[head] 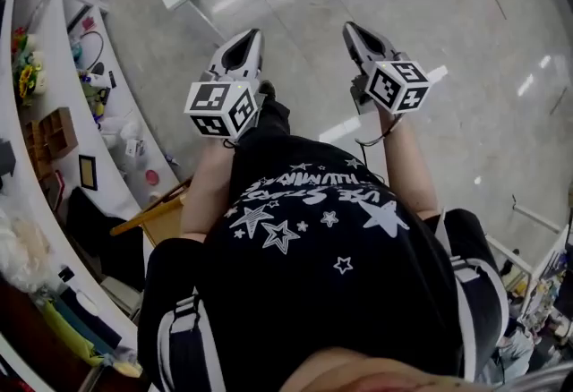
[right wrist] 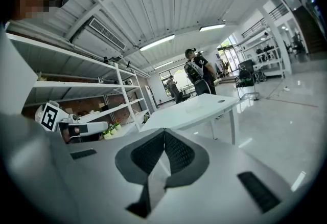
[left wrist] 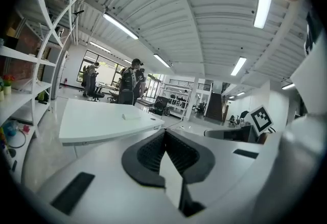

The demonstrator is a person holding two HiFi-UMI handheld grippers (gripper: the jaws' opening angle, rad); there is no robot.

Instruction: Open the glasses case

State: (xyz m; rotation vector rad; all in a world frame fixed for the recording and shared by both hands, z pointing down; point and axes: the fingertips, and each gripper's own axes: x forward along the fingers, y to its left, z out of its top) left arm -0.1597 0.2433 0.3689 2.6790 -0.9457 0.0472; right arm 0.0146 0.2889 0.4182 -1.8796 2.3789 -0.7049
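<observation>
White left claw (head: 243,37), right claw (head: 352,28) both pressed together; black shirt (head: 313,292) lettering illegible.

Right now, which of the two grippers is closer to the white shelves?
The left gripper: the white shelves run along its outer side, while the right gripper is held on the far side of it.
</observation>
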